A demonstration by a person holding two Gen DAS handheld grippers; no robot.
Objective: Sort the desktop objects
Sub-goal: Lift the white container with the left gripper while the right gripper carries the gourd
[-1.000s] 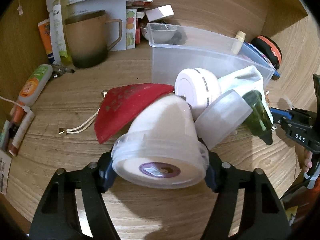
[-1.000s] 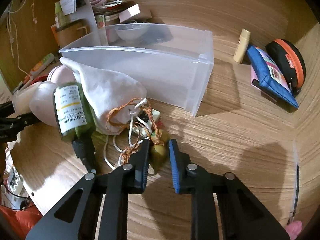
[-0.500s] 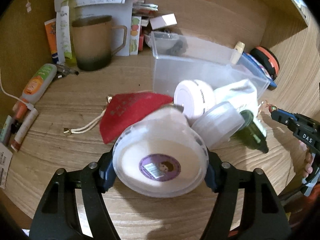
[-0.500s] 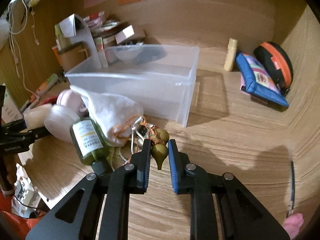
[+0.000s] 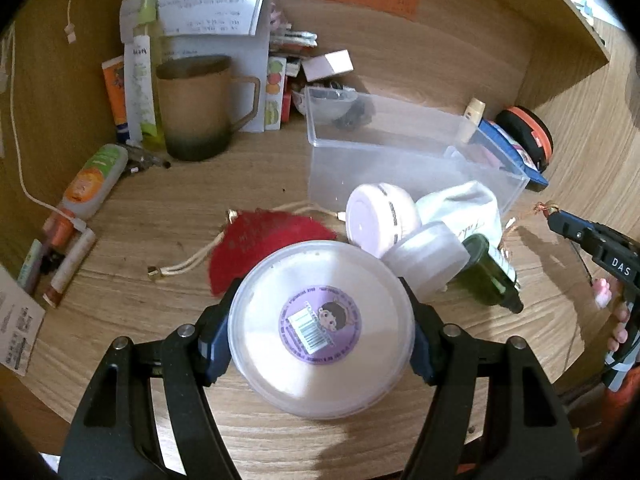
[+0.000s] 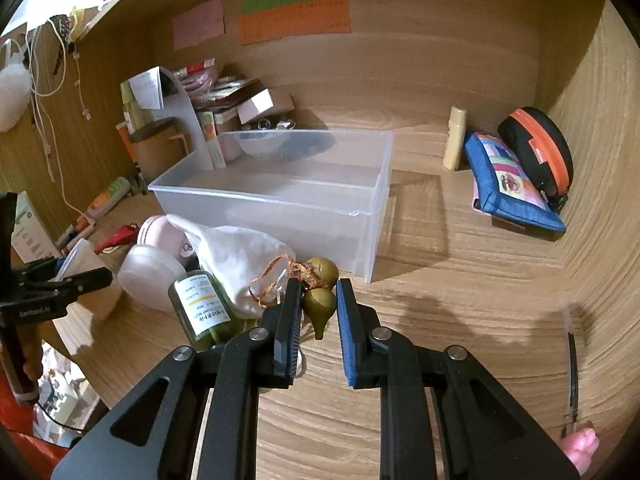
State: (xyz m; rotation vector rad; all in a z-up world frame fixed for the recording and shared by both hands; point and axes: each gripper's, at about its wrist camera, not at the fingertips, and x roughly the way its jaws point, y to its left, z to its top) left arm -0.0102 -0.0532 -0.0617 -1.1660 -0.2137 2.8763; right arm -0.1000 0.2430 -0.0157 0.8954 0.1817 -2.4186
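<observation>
left gripper (image 5: 320, 344) clamps round tub (image 5: 320, 336) by its sides | right gripper (image 6: 318, 312) narrowly parted, green gourd charm (image 6: 318, 304) between fingers, grip uncertain

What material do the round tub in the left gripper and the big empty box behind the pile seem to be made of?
The round tub, held in the left gripper, looks like translucent, glossy plastic: its white contents show through the wall. The big box looks like frosted clear plastic, since things behind it show dimly through its walls.
</observation>
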